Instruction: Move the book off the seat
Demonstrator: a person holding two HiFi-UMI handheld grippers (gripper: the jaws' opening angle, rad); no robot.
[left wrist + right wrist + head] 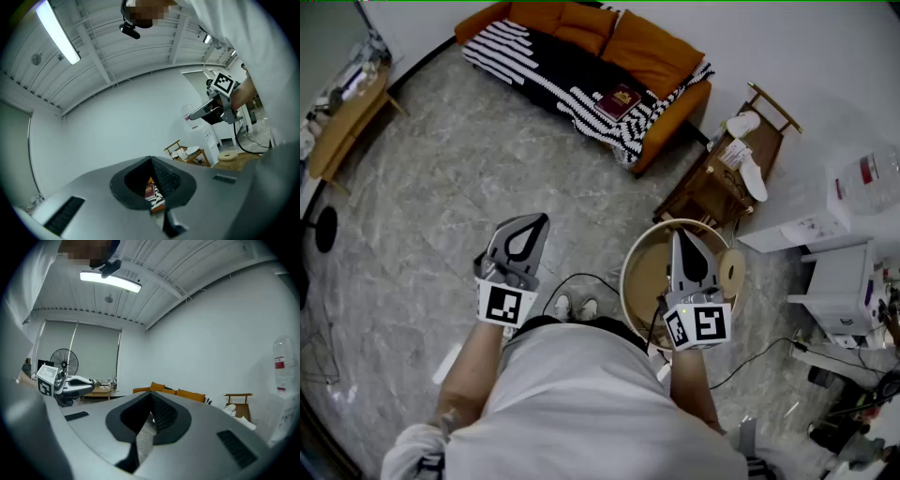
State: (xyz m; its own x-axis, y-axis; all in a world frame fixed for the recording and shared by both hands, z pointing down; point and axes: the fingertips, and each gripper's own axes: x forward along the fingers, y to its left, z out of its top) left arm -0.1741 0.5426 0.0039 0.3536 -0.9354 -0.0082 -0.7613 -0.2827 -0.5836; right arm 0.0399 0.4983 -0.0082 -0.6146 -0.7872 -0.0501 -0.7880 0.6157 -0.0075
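A dark red book (pixel 619 98) lies on the black-and-white striped blanket (pixel 553 66) spread over the seat of the orange sofa (pixel 647 47), far across the floor from me. My left gripper (pixel 538 221) is held at waist height, shut and empty, pointing toward the sofa. In the left gripper view the book (pixel 149 191) shows small through the slit below the closed left gripper (pixel 151 159). My right gripper (pixel 679 234) is also shut and empty, over a round wooden table. The right gripper (pixel 151 394) faces the distant sofa (pixel 168 393).
A round wooden table (pixel 649 277) stands just under my right hand. A wooden chair (pixel 727 173) with white items sits right of the sofa. White cabinets (pixel 834 281), a water jug (pixel 867 178) and floor cables (pixel 769 352) lie to the right; a wooden bench (pixel 342 117) at far left.
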